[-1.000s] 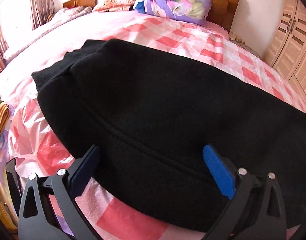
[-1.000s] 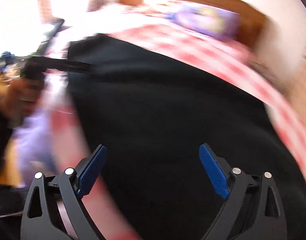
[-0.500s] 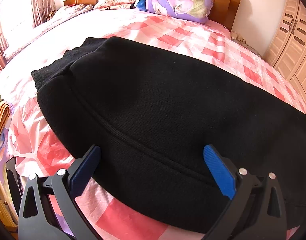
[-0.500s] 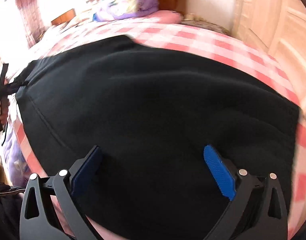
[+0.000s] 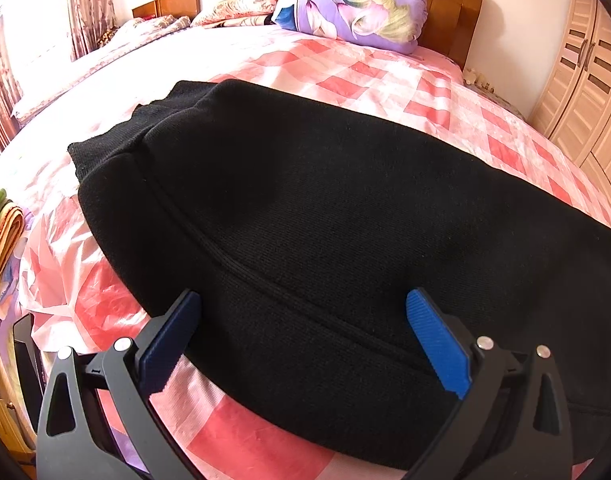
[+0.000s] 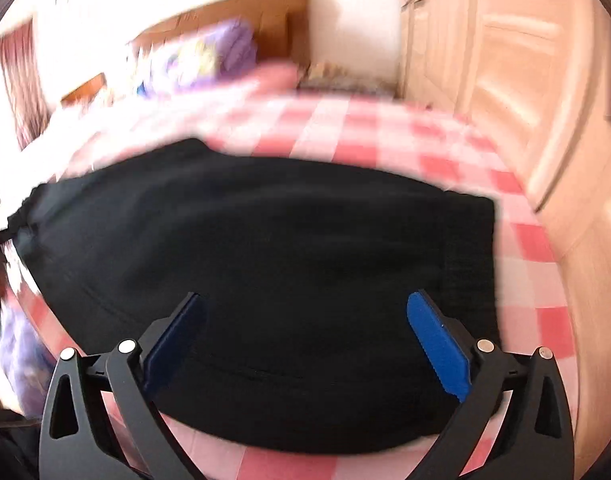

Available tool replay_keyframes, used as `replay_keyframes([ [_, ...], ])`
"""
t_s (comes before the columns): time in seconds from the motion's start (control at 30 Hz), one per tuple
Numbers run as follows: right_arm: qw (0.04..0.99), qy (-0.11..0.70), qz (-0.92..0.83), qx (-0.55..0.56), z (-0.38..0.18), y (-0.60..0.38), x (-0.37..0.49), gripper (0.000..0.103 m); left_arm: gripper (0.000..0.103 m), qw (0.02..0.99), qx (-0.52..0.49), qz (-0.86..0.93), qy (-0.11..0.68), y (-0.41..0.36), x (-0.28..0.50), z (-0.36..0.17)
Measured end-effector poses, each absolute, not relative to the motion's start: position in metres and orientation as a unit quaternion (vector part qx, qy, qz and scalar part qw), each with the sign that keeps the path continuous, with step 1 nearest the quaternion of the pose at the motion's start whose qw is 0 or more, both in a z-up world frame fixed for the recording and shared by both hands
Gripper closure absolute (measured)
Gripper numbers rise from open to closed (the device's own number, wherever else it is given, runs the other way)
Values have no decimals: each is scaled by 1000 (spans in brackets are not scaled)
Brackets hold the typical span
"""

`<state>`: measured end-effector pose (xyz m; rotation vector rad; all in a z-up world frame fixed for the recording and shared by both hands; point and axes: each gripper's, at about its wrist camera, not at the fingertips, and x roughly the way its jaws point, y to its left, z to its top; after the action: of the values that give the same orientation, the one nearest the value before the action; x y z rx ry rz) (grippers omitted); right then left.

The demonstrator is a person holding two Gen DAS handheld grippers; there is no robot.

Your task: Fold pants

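Note:
Black pants (image 5: 325,208) lie flat across the pink checked bed sheet (image 5: 385,76), the ribbed waistband at the left end. My left gripper (image 5: 303,340) is open and empty, just above the near edge of the pants. In the blurred right wrist view the pants (image 6: 265,248) fill the middle, with a ribbed end at the right. My right gripper (image 6: 303,340) is open and empty over their near right part.
A purple floral pillow (image 5: 353,12) and a wooden headboard (image 5: 445,0) are at the far end of the bed. Wardrobe doors (image 5: 585,80) stand on the right. Folded green and orange cloth (image 5: 1,236) lies off the bed's left edge.
The right gripper has swung to the right along the pants, from the waistband end toward the other end. The left gripper has barely moved. Both stay open.

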<state>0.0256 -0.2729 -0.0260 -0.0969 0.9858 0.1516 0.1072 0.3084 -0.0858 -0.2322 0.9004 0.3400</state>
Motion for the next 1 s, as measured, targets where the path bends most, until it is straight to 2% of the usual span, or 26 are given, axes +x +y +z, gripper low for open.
replay_keyframes([
  [0.03, 891, 447, 70, -44, -22, -273, 21, 4, 1, 881, -110, 161, 432, 309, 107, -85],
  [0.17, 886, 457, 55, -48, -10, -264, 10, 4, 2, 898, -119, 127, 404, 311, 90, -69],
  [0.27, 913, 404, 30, -37, 12, -255, 17, 4, 2, 907, -143, 117, 378, 327, 82, -52],
  [0.33, 920, 383, 88, 0, 25, -227, 20, 4, 2, 900, -143, 145, 386, 345, 89, -53],
  [0.5, 901, 371, 224, -34, 32, -107, 39, 4, 1, 884, -132, 159, 419, 359, 104, -83],
  [0.6, 877, 384, 285, -52, 26, -35, 66, 4, 1, 892, -89, 175, 408, 347, 100, -86],
  [0.8, 842, 418, 324, -107, 6, 74, 110, 4, 1, 890, -105, 168, 411, 352, 101, -87],
  [1.0, 825, 433, 318, -173, -31, 98, 132, 4, 1, 893, -106, 161, 406, 353, 98, -89],
])
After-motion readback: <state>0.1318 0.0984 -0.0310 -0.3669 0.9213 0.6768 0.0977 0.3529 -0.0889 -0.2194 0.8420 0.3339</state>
